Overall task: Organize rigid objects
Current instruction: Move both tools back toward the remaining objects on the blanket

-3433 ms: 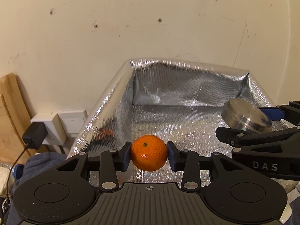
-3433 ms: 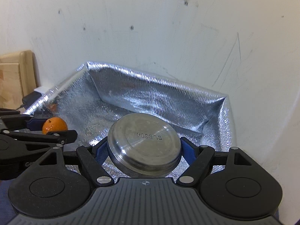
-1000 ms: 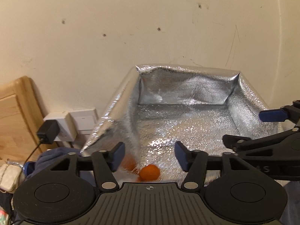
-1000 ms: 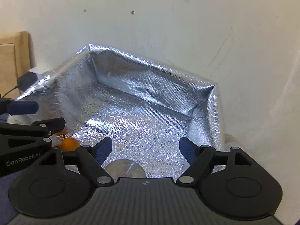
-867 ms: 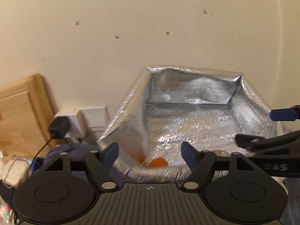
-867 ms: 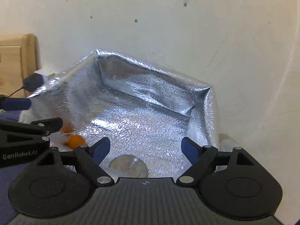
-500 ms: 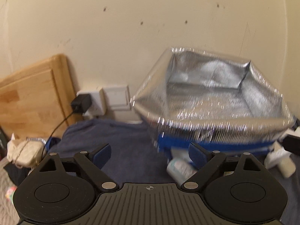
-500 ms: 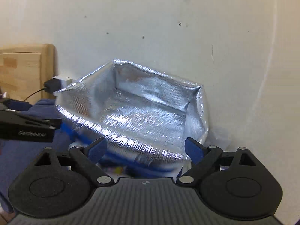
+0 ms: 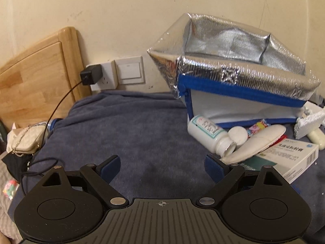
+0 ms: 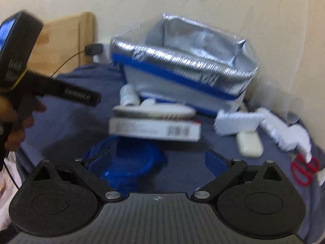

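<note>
A silver foil-lined bag with a blue zip rim stands open against the wall; it also shows, blurred, in the right wrist view. In front of it lie a white pill bottle, its loose white cap, a white pouch and a medicine box. My left gripper is open and empty over the blue blanket. My right gripper is open and empty above a blue round thing, with the box just beyond.
A blue blanket covers the surface. A wooden headboard, wall socket with charger and a small purse are at the left. White foam pieces, a white bar and red scissors lie at the right.
Both grippers let go of the orange and the metal tin into the bag, then pulled back and down. The items in front of the bag have come into view.
</note>
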`<state>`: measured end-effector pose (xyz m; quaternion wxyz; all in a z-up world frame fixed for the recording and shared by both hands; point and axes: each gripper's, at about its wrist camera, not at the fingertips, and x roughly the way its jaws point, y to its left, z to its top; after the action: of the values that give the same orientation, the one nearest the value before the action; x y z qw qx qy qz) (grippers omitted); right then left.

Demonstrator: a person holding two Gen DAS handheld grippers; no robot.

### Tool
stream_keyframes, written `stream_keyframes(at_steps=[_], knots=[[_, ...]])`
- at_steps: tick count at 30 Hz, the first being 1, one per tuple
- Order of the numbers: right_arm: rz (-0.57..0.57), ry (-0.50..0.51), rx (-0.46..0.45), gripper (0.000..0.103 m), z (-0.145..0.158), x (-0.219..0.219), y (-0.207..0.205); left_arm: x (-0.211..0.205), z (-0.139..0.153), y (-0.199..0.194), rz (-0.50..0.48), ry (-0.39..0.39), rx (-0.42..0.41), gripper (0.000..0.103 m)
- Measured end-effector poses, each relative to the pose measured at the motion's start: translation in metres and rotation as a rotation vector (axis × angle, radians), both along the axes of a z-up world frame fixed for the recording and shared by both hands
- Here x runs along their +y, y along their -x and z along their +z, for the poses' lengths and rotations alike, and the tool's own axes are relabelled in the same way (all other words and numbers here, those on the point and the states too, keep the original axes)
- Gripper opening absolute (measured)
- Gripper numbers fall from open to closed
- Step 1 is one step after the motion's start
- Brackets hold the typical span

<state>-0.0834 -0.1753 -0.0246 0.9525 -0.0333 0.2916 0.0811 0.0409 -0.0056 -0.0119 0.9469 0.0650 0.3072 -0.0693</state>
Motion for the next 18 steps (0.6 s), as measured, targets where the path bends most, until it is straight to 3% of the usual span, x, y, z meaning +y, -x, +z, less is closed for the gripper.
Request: stream_keyframes(at_steps=[11, 18], knots=[[0.062, -0.021, -0.01, 0.103, -0.029, 0.034, -0.028, -0.011, -0.002, 0.004, -0.04, 0.01, 0.006, 0.091], [0.056, -0.086, 0.003, 0.103, -0.034, 0.021, -0.034, -0.025, -0.001, 0.007, -0.082, 0.002, -0.004, 0.091]])
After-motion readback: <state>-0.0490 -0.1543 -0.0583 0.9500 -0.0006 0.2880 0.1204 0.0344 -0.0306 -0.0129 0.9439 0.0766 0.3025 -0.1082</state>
